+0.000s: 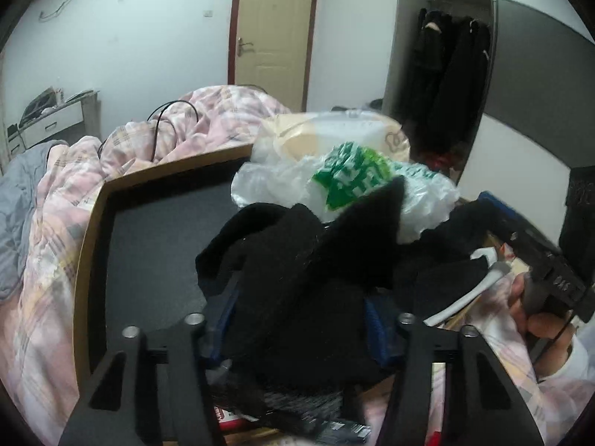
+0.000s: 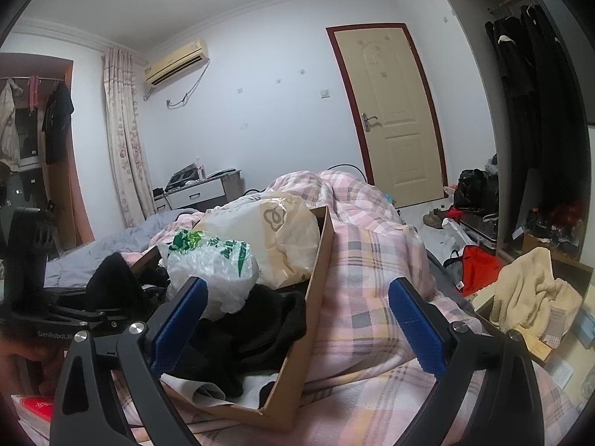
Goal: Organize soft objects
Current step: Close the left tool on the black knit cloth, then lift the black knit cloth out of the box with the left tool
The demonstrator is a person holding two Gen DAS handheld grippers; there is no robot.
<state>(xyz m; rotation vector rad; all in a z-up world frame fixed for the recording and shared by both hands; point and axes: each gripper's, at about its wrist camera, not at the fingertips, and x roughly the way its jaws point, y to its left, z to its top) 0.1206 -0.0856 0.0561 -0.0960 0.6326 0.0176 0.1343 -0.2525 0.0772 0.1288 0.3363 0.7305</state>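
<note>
A black knitted garment (image 1: 297, 278) rises between the blue pads of my left gripper (image 1: 297, 308), which is shut on it above an open cardboard box (image 1: 89, 245). The box lies on a bed and holds a white-and-green plastic bag (image 1: 349, 178), a beige bag (image 1: 334, 130) and more black clothes (image 2: 253, 327). My right gripper (image 2: 297, 319) stands open and empty, its blue pads either side of the box's near right wall (image 2: 319, 271). In the left wrist view the right gripper (image 1: 543, 271) shows at the right edge, held by a hand.
A pink plaid quilt (image 2: 372, 260) and a grey blanket (image 1: 18, 204) cover the bed around the box. A red book (image 2: 37, 409) lies at the near left. Right of the bed are a cream towel (image 2: 531, 290), a red bag (image 2: 479, 267) and a wardrobe with dark coats (image 1: 446, 74).
</note>
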